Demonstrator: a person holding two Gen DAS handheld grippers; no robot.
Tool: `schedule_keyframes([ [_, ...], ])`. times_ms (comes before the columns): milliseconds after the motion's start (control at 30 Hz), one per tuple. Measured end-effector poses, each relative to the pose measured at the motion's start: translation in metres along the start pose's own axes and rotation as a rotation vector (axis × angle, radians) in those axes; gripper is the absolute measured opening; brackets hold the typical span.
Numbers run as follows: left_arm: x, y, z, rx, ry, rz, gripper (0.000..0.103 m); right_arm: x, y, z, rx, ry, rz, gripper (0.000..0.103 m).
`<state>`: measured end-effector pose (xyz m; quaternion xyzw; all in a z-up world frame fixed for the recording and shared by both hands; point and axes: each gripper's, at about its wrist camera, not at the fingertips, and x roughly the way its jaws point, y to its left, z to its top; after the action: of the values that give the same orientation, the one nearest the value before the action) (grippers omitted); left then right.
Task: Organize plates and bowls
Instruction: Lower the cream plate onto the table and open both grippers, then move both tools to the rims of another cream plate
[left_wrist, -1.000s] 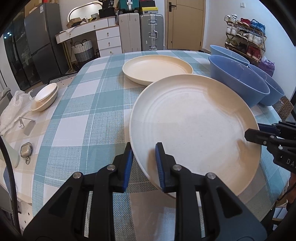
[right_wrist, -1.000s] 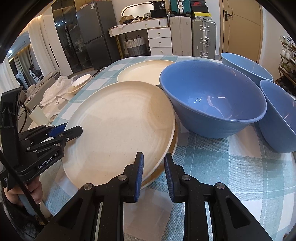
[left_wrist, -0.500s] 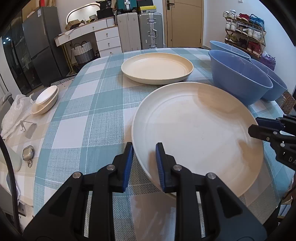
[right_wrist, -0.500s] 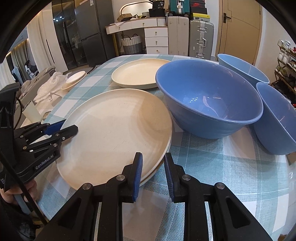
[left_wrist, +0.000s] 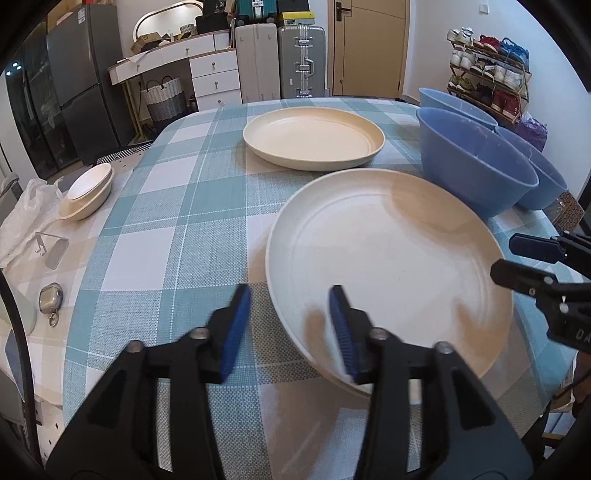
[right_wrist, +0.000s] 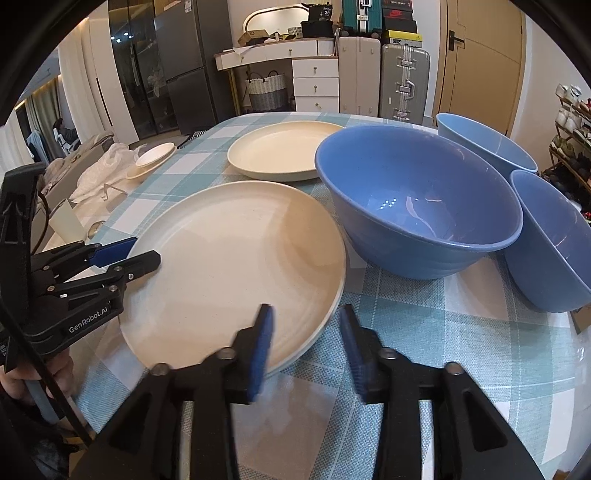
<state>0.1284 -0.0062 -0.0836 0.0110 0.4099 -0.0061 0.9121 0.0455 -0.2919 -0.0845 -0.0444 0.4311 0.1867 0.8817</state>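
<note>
From the left wrist, our left gripper (left_wrist: 290, 325) is opening off the near plate stack (left_wrist: 388, 273) — rim between the jaws, untouched; another plate (left_wrist: 314, 142) sits beyond.

From the right wrist, our right gripper (right_wrist: 306, 343) opens likewise — three blue bowls (right_wrist: 417, 199) remain unstacked.

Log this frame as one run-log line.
phase: release | left gripper: opening, astride near plate rim | right gripper: opening, astride same rim | plate: on table

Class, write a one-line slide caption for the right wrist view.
Right gripper opening around the near cream plate's rim, beside three blue bowls.
</note>
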Motion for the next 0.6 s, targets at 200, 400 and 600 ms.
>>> schedule_keyframes([
  [200, -0.027, 0.009, 0.008, -0.036, -0.066, -0.036, 0.081, -0.016, 0.001, 0.005, 0.011, -0.048, 0.038, 0.079],
  [400, -0.051, 0.019, 0.022, -0.066, -0.108, -0.034, 0.101, -0.041, 0.011, 0.014, -0.036, -0.107, 0.055, 0.097],
  [600, -0.068, 0.031, 0.038, -0.091, -0.140, -0.035, 0.101, -0.068, 0.013, 0.036, -0.033, -0.174, 0.073, 0.102],
])
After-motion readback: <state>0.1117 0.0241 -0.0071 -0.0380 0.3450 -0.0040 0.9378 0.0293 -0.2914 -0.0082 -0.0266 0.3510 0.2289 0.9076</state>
